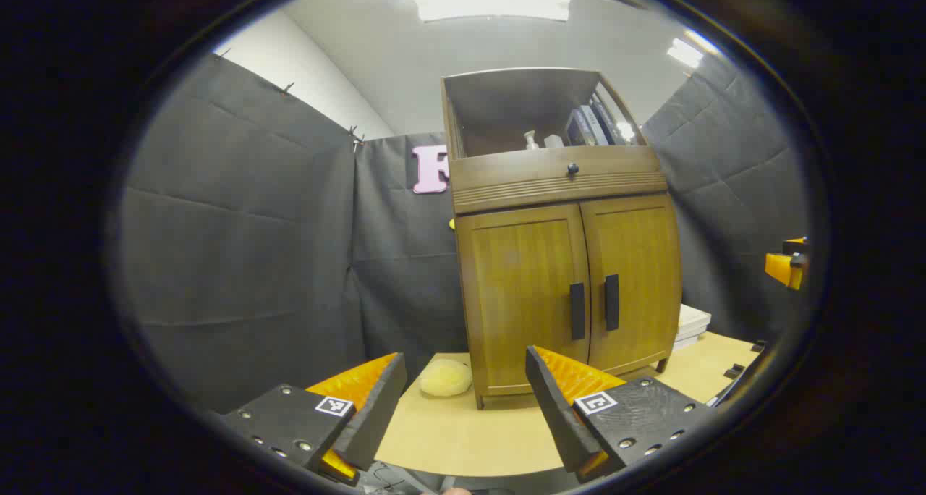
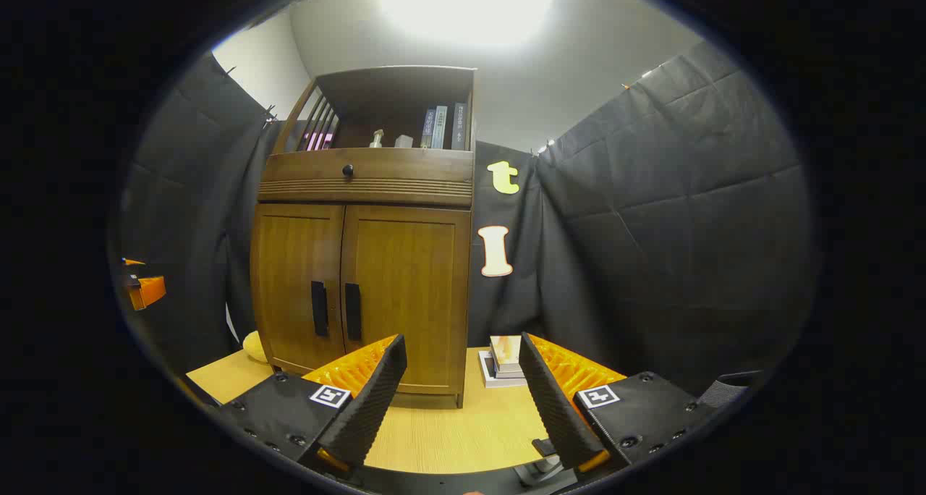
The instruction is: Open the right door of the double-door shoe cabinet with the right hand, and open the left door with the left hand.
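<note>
Shoe cabinet upright on desk, 2 doors closed; open top shelf holds books, small bottle; left gripper spread, holding nothing; right gripper spread, holding nothing, both well short of handles.

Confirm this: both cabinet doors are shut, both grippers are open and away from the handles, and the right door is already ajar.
Not right. The right door is shut flush like the left door, as the right gripper view shows. The right gripper and left gripper are open, short of the handles.
</note>
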Action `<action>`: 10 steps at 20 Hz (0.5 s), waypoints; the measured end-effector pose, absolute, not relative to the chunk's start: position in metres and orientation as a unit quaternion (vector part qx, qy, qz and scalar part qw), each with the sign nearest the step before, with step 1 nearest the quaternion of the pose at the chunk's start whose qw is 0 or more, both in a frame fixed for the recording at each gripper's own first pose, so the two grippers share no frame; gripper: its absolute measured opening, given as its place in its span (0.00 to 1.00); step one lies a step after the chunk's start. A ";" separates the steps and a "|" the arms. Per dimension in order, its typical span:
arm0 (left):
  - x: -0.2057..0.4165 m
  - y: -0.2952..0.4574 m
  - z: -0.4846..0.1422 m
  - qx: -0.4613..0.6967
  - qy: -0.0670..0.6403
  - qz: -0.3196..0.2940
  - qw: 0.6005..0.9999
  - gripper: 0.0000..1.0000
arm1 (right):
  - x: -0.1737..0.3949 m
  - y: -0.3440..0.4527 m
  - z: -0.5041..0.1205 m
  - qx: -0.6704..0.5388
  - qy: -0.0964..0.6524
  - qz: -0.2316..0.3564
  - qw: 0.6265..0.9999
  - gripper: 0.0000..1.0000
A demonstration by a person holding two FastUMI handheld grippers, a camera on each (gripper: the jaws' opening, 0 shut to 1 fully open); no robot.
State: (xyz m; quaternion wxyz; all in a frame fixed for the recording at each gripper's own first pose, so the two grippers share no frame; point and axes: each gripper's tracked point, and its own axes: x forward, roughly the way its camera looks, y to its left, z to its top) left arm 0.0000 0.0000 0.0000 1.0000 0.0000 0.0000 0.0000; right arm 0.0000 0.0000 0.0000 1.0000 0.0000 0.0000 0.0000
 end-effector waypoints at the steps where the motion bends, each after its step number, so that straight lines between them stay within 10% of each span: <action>1: 0.000 0.001 0.001 0.001 -0.001 0.002 1.000 0.94 | 0.000 -0.001 0.001 -0.002 -0.002 0.000 1.000 0.98; 10: -0.003 -0.002 0.006 0.001 -0.001 0.005 1.000 0.96 | 0.002 -0.009 0.005 -0.001 -0.005 -0.001 1.000 0.98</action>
